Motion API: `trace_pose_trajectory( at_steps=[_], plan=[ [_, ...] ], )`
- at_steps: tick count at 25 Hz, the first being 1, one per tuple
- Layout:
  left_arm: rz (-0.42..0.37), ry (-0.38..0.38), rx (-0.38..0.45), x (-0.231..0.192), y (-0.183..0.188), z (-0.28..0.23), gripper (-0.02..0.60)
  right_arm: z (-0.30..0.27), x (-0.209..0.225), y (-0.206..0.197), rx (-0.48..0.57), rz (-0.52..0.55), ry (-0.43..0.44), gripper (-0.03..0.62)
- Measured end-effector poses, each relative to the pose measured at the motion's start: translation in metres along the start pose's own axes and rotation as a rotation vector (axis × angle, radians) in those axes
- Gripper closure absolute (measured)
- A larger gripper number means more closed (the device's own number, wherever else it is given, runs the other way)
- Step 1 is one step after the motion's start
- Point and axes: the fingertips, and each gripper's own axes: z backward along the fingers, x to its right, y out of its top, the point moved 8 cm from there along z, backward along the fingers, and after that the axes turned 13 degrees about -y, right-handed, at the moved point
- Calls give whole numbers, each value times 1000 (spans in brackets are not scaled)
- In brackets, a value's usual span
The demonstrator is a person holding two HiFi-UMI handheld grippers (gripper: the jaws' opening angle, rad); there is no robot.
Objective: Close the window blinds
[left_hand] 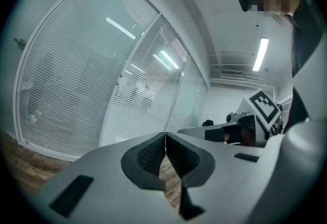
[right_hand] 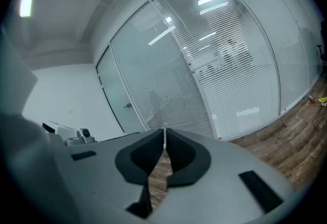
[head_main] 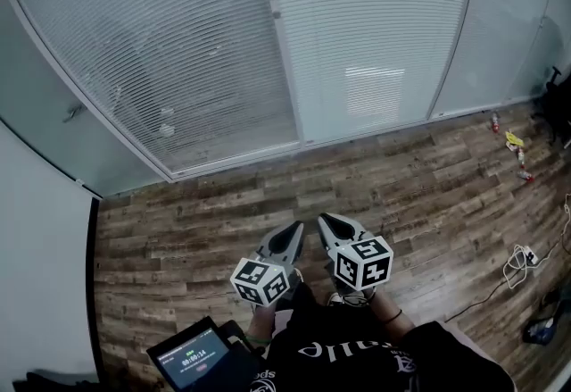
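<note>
Facing: blinds (head_main: 178,51) dead ahead, well apart, slats level
Claws: left claw (head_main: 295,227), right claw (head_main: 326,220) pinched closed, empty, abreast

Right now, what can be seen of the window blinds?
The window blinds are white horizontal slats that seem to sit behind glass in pale frames, split by a vertical post carrying two small knobs. They run down almost to the wooden floor. The left panel looks dimmer, with vague shapes showing through; the right looks brighter. Nothing touches them: the left gripper and right gripper, both shut, are well short.
</note>
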Motion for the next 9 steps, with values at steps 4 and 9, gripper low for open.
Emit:
trace_pose_trajectory(
  at_steps=[4,9],
  plan=[
    [1,5,-1,-6,3,0,577,-6,0,4,2,2,-2,566],
    [-8,2,-1,-2,4,-3,577,-2,2,4,10,15,-5,566]
  ],
)
